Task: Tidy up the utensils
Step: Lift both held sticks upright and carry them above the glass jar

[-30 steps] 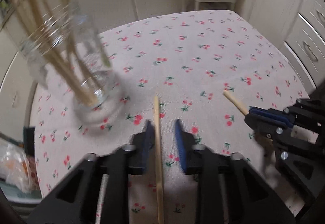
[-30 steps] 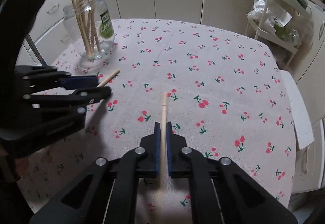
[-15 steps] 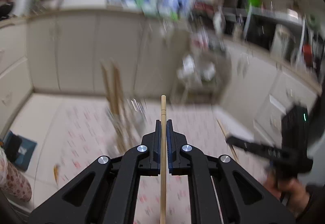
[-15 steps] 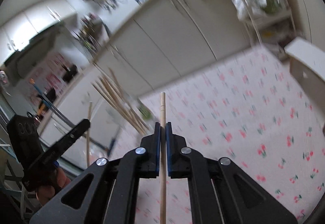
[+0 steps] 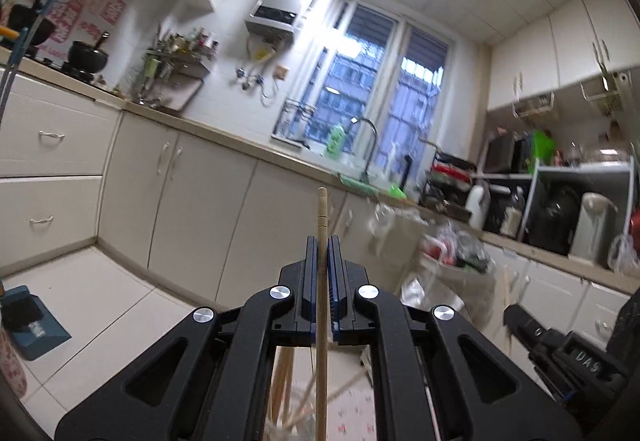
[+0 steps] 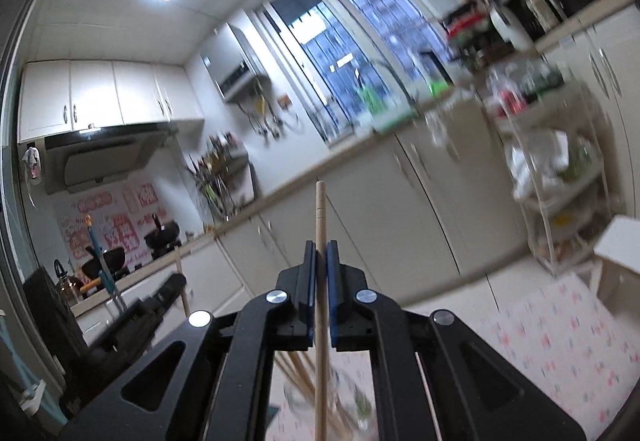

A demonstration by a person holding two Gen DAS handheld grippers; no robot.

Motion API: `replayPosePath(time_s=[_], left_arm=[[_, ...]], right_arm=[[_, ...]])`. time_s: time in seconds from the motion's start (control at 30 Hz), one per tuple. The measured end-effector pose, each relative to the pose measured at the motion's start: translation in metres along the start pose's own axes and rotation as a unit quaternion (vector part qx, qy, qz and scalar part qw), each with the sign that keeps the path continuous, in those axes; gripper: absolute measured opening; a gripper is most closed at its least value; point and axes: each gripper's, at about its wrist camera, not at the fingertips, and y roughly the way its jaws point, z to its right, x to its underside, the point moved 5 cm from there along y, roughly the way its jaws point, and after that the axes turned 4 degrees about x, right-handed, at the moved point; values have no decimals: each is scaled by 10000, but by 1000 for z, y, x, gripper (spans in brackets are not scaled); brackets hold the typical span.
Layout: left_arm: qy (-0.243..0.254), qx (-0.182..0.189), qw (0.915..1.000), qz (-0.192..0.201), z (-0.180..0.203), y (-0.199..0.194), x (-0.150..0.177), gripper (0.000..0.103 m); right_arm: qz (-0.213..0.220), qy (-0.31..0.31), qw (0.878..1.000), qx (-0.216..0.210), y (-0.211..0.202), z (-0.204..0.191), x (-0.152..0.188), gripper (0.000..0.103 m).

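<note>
Right tongs [image 6: 320, 253] clamped on upright wooden chopstick [image 6: 320, 213], kitchen cabinets [image 6: 400, 193] behind, cherry-print tablecloth [image 6: 560, 341] below

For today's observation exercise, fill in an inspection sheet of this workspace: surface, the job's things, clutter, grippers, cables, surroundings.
Surface: cherry-print tablecloth, only partly in view.
Job's things: one chopstick in the left gripper, another chopstick in the right; glass jar of sticks below, blurred.
Clutter: nothing seen on the visible cloth.
Grippers: left gripper and right gripper, jaws shut on their chopsticks, pointing level at the kitchen.
Cables: nothing seen.
Surroundings: cream cabinets, window, crowded shelf rack.
</note>
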Motion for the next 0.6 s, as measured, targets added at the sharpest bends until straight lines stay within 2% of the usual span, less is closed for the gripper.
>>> replayPosePath(time_s=[0.2, 0.6], left_arm=[[-189, -199, 9993, 238, -17, 22, 3, 5], [-101, -378, 9983, 426, -35, 49, 16, 5]], right_arm=[[539, -86, 9985, -62, 24, -16, -6, 6], [662, -43, 9978, -88, 58, -25, 11, 6]])
